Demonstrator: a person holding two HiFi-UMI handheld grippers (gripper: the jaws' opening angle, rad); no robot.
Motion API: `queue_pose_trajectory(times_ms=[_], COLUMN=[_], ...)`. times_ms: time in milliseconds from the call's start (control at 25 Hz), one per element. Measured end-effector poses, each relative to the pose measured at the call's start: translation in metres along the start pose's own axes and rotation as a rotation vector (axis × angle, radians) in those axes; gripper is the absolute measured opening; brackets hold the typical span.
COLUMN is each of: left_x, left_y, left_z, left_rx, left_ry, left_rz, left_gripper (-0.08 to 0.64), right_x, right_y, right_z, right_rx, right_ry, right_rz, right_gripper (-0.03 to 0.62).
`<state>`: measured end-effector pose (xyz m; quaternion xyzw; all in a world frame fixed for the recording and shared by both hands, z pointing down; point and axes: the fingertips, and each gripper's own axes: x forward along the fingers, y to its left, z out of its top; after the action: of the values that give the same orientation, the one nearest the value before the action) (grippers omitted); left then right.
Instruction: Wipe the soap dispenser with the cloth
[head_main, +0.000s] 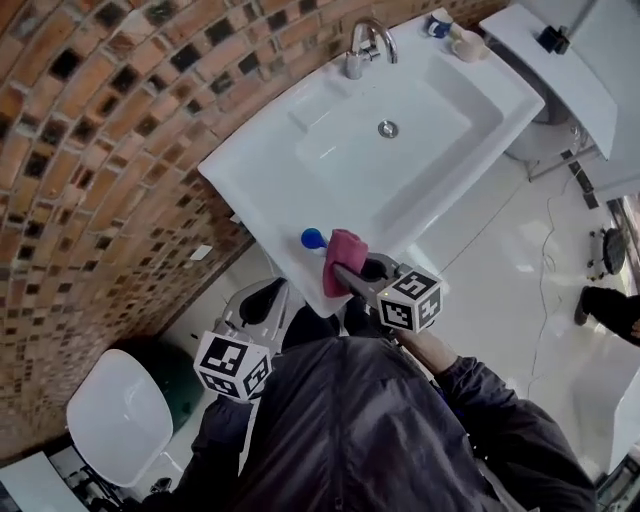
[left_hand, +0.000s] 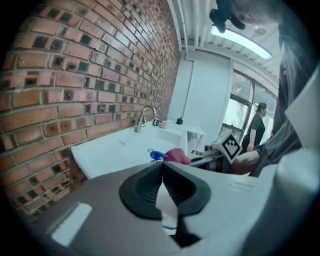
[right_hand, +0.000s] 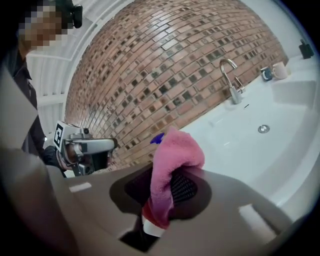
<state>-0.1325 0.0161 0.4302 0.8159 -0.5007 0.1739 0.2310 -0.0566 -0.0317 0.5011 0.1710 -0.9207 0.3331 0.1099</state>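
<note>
Right gripper (right_hand: 166, 186) jaws clamp the soft, limp pink cloth (right_hand: 176, 152), bunched just beside the blue-topped soap dispenser (head_main: 313, 238) at the near corner of the sink (head_main: 262, 150). Left gripper (left_hand: 162, 184) has its jaws together, empty. The dispenser likely tips easily, so steady its body.

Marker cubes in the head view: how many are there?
2. One cube is on the left gripper, near the sink; the other cube is on the right gripper, which grips the pink cloth. None looks hidden.

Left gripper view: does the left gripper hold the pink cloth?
No, the left gripper is shut on nothing; the pink cloth sits clamped in the right gripper.
</note>
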Motion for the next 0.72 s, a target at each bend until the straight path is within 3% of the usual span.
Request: queue_pose_trajectory(times_ms=[280,520,640,720], left_x=[0.006,0.015,0.018,0.023], left_y=[-0.011,-0.008,-0.002,0.007], left_z=[-0.003,-0.002,-0.004,-0.012], left_rx=[0.015,0.027,0.013,-0.005], left_ry=[0.044,0.059,0.065,0.09], left_rz=[-0.026,-0.039,-0.032,-0.016], left_gripper=[0.002,0.002,0.002,0.005], right_x=[0.024,0.038,0.03,0.021], right_y=[-0.039,-0.041,-0.037,-0.027], right_z=[-0.041,-0.05,-0.043,-0.028], right_rx=[0.089,-0.044,-0.041,-0.07], right_ry=[0.125,0.254,0.229,0.202], right_rz=[-0.07,-0.094,-0.071,-0.008], right_gripper=[0.072,0.069,0.068,0.069])
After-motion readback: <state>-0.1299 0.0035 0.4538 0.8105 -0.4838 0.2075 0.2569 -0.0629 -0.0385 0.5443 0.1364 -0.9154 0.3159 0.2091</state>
